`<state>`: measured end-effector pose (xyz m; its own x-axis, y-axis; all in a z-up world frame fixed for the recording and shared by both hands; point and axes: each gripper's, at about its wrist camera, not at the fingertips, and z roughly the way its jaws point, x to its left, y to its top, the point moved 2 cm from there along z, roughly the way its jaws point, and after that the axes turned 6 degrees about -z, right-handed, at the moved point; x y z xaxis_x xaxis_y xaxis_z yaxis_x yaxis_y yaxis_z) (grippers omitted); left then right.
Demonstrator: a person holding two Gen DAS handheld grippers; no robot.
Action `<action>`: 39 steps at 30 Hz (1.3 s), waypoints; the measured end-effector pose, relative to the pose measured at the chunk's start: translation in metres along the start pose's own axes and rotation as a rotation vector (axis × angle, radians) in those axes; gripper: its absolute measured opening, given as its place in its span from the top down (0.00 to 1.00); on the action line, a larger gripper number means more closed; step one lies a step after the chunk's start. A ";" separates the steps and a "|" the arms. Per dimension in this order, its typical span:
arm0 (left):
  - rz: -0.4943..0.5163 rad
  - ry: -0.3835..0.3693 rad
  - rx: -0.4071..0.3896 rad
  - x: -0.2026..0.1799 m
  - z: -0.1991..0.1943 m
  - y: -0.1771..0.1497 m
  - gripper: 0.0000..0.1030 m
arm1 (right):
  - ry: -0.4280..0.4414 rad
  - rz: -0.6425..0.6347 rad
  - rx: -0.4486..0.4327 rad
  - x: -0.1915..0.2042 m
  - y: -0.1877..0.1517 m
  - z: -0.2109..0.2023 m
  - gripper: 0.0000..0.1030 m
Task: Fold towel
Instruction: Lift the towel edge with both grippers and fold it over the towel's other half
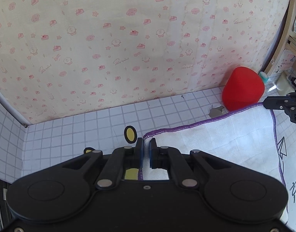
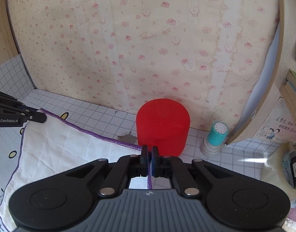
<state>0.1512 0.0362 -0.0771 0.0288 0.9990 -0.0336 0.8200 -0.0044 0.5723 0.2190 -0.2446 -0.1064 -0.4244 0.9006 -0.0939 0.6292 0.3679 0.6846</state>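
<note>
While the white purple-hemmed towel lies spread on the checked tabletop, my left gripper and right gripper each pinch a far corner, so I judge a fold remains unfinished.

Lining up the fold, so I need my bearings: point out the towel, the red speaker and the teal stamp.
towel (image 1: 235, 145), left wrist view, on the bare white cloth in its middle.
red speaker (image 2: 163, 123), right wrist view, on its front face.
teal stamp (image 2: 217, 133), right wrist view, on its teal body.

White towel, purple-stitched edge
</note>
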 end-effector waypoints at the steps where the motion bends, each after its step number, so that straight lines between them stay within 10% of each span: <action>1: 0.003 0.002 -0.003 0.000 -0.002 0.000 0.94 | 0.000 -0.004 -0.004 0.001 0.001 -0.002 0.98; 39: 0.164 0.010 -0.058 -0.023 -0.078 -0.063 0.94 | 0.013 -0.118 -0.050 0.047 -0.034 -0.089 0.98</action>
<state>0.0546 0.0168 -0.0481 0.1532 0.9856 0.0722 0.7702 -0.1649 0.6161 0.1197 -0.2352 -0.0700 -0.5022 0.8484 -0.1673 0.5409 0.4591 0.7047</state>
